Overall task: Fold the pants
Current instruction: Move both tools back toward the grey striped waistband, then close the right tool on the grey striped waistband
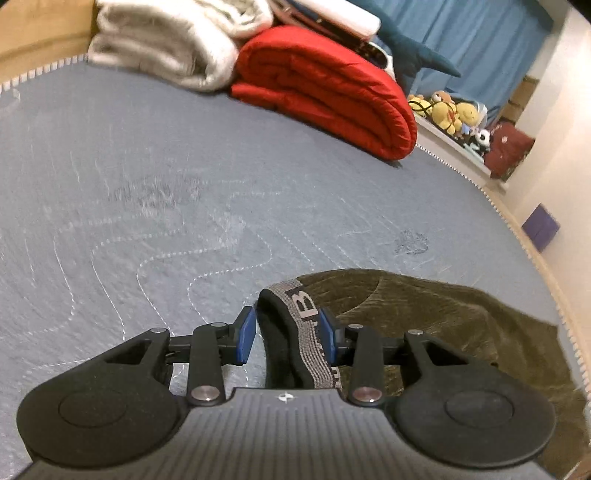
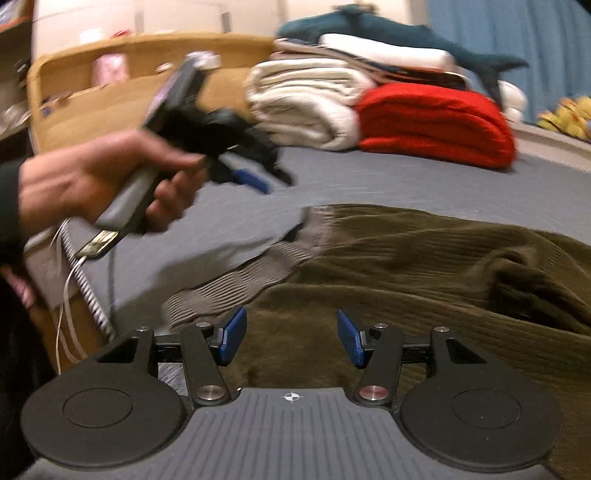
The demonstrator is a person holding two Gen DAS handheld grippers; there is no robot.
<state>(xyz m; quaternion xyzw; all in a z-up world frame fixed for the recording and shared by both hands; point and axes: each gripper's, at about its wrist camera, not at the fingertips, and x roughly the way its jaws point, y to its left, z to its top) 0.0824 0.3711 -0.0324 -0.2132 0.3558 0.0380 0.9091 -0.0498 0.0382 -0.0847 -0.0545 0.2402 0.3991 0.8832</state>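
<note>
Olive-green pants [image 1: 443, 332] lie rumpled on the grey-blue mattress [image 1: 184, 221] near its right edge. Their grey waistband [image 1: 310, 332], black on the inside, stands folded between the blue pads of my left gripper [image 1: 287, 332]. A gap shows beside the left pad, so the jaws stand open around the band. In the right wrist view a hand [image 2: 92, 184] holds the left gripper [image 2: 273, 181] just above the bed, close to the waistband [image 2: 258, 269]. My right gripper [image 2: 291, 338] hovers open over the pants [image 2: 424, 266], with nothing between its pads.
A folded red quilt [image 1: 325, 92] and white blankets [image 1: 166, 40] are stacked at the head of the bed, below a plush shark [image 2: 406, 33]. A wooden headboard [image 2: 110, 96] stands behind. Cables [image 2: 70, 295] hang at the near left edge. Stuffed toys [image 1: 450, 110] sit on a ledge.
</note>
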